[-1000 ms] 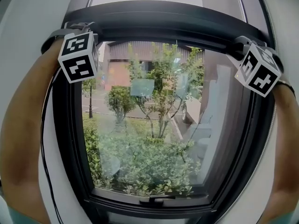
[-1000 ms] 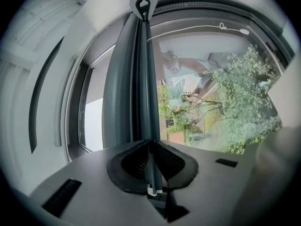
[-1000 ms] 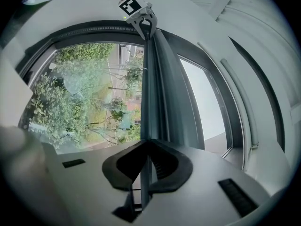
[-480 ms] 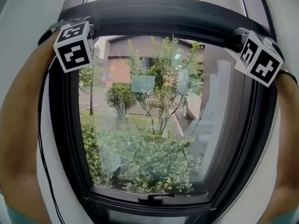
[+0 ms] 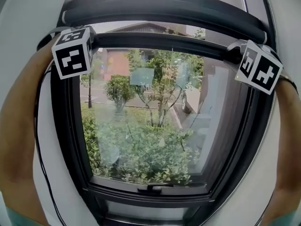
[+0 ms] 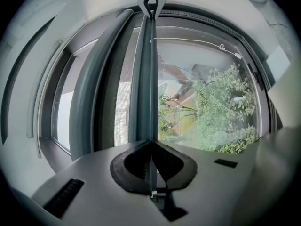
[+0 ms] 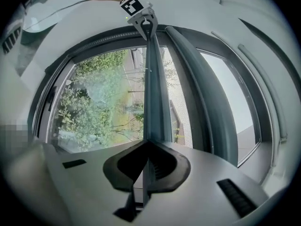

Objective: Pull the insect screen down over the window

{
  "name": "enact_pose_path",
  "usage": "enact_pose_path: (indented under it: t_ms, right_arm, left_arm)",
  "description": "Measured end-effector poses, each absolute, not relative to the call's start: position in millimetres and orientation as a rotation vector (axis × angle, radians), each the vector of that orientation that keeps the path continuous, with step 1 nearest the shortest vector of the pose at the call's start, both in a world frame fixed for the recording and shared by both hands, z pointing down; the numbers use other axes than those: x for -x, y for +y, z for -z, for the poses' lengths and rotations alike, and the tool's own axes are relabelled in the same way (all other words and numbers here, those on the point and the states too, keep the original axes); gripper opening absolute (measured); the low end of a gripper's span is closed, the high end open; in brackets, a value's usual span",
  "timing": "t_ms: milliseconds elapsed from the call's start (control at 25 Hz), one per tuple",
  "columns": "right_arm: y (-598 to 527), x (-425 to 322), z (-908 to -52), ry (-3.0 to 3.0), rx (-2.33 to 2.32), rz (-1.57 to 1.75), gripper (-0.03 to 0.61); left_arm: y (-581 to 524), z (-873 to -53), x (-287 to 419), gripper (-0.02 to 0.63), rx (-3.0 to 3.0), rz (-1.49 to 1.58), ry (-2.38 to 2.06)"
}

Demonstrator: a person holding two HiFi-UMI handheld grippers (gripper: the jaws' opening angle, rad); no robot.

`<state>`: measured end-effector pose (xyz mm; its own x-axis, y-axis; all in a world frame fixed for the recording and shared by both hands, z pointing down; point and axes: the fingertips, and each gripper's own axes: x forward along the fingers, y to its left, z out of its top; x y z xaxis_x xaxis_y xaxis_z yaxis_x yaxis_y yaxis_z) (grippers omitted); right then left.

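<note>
Left gripper (image 6: pixel 151 145) and right gripper (image 7: pixel 147 145), jaws just closing, pinch the screen bar (image 5: pixel 164 40) near the window (image 5: pixel 141 126) top; pull both ends down evenly.

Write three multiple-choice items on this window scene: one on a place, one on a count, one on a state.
1. Where is the screen's pull bar?
A. At the sill.
B. Near the top of the window, just under the housing.
C. Halfway down.

2. How many grippers are on the pull bar?
A. None.
B. One.
C. Two.

3. What state is the left gripper in?
A. Gaping open.
B. Shut on the pull bar.
C. Shut on nothing.

Answers:
1 B: the head view shows the bar a little below the housing.
2 C: the bar runs between the jaws of the left gripper and of the right gripper, each in its own view.
3 B: its jaws pinch the bar; both grippers' jaws have just been closing on it.
</note>
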<state>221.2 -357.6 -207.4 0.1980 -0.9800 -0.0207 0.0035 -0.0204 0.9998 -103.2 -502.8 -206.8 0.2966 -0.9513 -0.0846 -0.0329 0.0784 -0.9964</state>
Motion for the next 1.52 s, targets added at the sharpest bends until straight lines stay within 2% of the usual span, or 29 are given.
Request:
enact_pose_path:
  t_ms: [1520]
  right_arm:
    - [-366,-227,-135,-1.346,-1.068,0.775,0.015]
  left_arm:
    - [-505,-137,102,0.02,1.461,1.112,0.825]
